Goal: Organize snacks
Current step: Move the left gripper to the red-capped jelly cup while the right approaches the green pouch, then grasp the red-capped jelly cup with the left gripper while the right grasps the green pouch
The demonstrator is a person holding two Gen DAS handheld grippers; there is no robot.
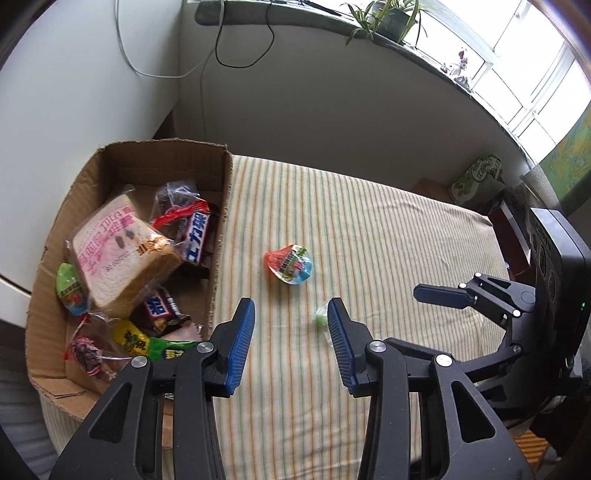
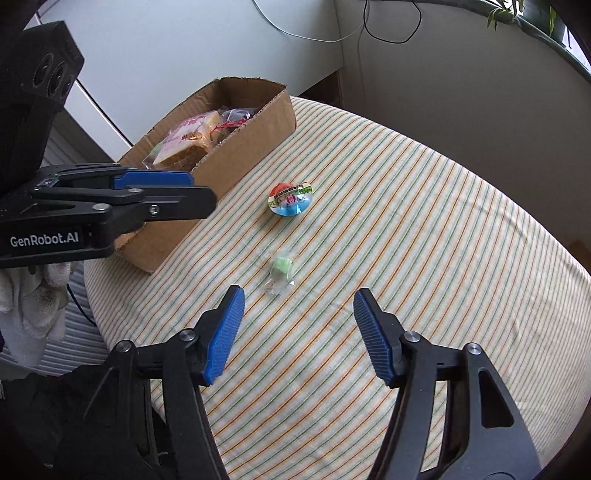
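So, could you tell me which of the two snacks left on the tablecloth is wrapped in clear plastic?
The small green candy, nearer than the colourful jelly cup.

Potted plant (image 1: 388, 16) on sill; cables (image 1: 236, 55) (dangling) — striped cloth (image 1: 369, 229)

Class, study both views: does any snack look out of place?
Yes. Two lie loose on the striped cloth, outside the brown cardboard box of snacks: a round red-and-blue foil-lidded jelly cup and a small green sweet in clear wrapper.
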